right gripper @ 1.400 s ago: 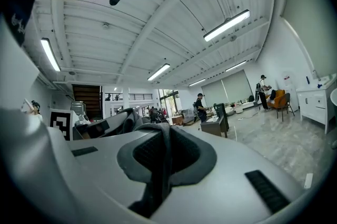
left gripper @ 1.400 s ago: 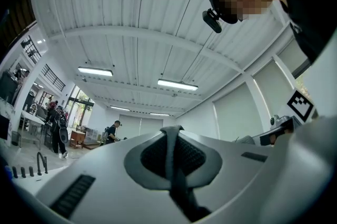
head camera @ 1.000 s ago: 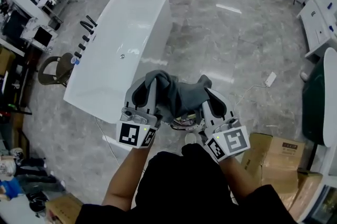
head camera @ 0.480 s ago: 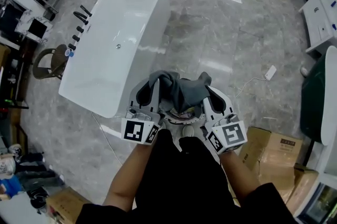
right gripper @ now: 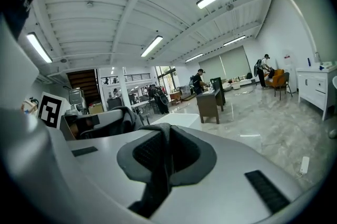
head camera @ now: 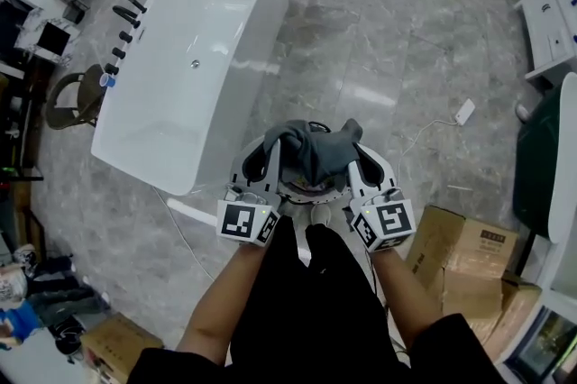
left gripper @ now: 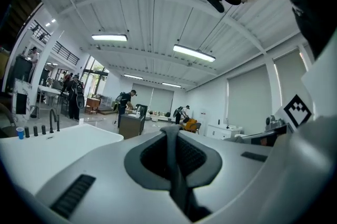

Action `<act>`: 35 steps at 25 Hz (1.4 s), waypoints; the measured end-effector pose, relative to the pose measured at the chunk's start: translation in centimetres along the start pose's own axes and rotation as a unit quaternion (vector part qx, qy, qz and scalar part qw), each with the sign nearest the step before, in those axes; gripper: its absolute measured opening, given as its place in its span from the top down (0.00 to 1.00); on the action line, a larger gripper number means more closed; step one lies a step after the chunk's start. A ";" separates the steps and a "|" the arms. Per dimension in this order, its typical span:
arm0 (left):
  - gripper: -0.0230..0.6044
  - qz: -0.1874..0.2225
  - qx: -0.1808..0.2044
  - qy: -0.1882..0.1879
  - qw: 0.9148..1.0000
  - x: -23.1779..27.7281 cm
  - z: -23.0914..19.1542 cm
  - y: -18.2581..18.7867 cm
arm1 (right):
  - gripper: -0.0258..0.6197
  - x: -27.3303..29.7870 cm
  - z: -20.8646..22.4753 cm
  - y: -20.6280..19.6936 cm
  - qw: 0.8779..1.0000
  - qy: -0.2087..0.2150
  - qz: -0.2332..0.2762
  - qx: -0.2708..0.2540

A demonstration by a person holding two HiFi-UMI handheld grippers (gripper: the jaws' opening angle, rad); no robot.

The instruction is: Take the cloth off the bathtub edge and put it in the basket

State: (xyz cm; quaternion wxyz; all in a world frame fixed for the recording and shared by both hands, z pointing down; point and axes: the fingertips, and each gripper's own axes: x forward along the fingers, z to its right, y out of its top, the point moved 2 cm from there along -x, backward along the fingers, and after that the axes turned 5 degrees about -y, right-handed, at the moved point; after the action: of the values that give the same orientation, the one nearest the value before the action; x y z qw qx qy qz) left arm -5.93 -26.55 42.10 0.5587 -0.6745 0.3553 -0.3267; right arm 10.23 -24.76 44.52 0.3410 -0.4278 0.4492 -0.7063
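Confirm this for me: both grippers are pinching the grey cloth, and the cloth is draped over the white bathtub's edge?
Not quite. The left gripper and right gripper do pinch the grey cloth, but it isn't draped over the bathtub edge. The head view shows it held up between them, clear of the tub.

Cardboard boxes (head camera: 464,251) sit on the marble floor (head camera: 379,40) just right of the right claw (head camera: 359,155); a white power strip (head camera: 464,112) lies ahead, rightward.
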 end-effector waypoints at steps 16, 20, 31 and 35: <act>0.93 -0.073 -0.054 0.023 0.996 2.2 -3.9 -16.0 | 0.90 7.3 2.9 -14.6 0.996 -0.005 -0.091 0.022; 0.93 -0.095 -0.065 0.026 0.993 1.7 -4.7 -20.0 | 0.90 8.9 3.1 -18.3 0.992 -0.010 -0.120 0.038; 0.93 -0.152 -0.071 0.009 0.986 1.3 -7.0 -29.8 | 0.90 13.0 2.9 -26.8 0.985 -0.001 -0.173 0.018; 0.93 -0.180 -0.073 -0.010 0.981 1.2 -7.3 -33.6 | 0.90 14.0 2.8 -30.1 0.980 0.000 -0.198 0.017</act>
State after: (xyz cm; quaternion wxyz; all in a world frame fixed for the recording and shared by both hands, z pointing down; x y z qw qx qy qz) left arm -7.50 -27.23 76.46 0.4437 -0.7693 0.2455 -0.3887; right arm 4.28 -26.86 77.22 0.2017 -0.5019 0.3434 -0.7678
